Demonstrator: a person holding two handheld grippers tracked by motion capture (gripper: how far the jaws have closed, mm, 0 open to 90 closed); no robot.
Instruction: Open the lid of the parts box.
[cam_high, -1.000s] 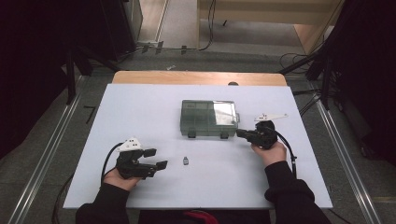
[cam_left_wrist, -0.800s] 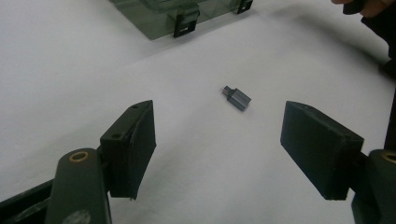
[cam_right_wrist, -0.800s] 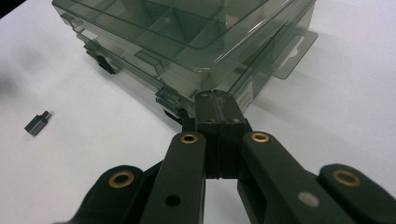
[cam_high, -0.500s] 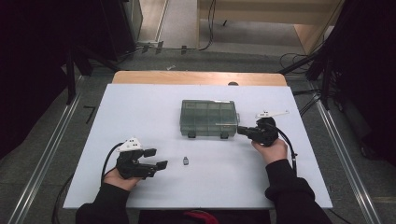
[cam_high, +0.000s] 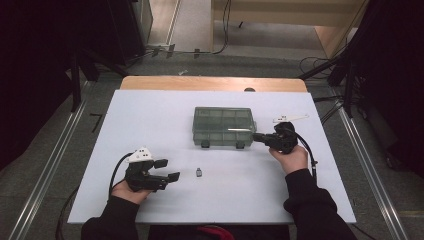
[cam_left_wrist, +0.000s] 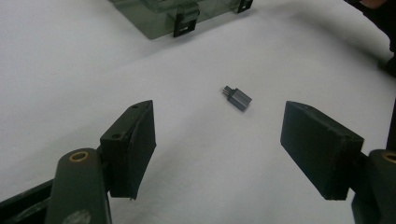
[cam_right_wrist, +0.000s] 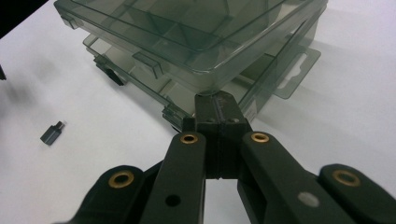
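A smoky clear compartment box (cam_high: 222, 120) lies at the table's middle back, latches toward me. My right gripper (cam_high: 256, 136) is shut, its tips against the box's right front corner. In the right gripper view the gripper (cam_right_wrist: 216, 100) touches the lid's corner, and the lid of the box (cam_right_wrist: 187, 28) stands slightly off the base. A small grey adapter (cam_high: 199, 172) lies loose on the table. My left gripper (cam_high: 168, 169) rests open just left of it, nothing between its fingers. In the left gripper view the adapter (cam_left_wrist: 237, 97) lies ahead of the gripper (cam_left_wrist: 233, 144), with the box (cam_left_wrist: 154, 9) beyond.
The white table (cam_high: 150, 115) carries the box, the adapter (cam_right_wrist: 51, 133) and both hands. A wooden edge runs behind its far side, with cables and dark floor around.
My right gripper has slid left to the box's front right corner. The broad glare on the lid has shrunk to a thin bright line. The left gripper has stayed put.
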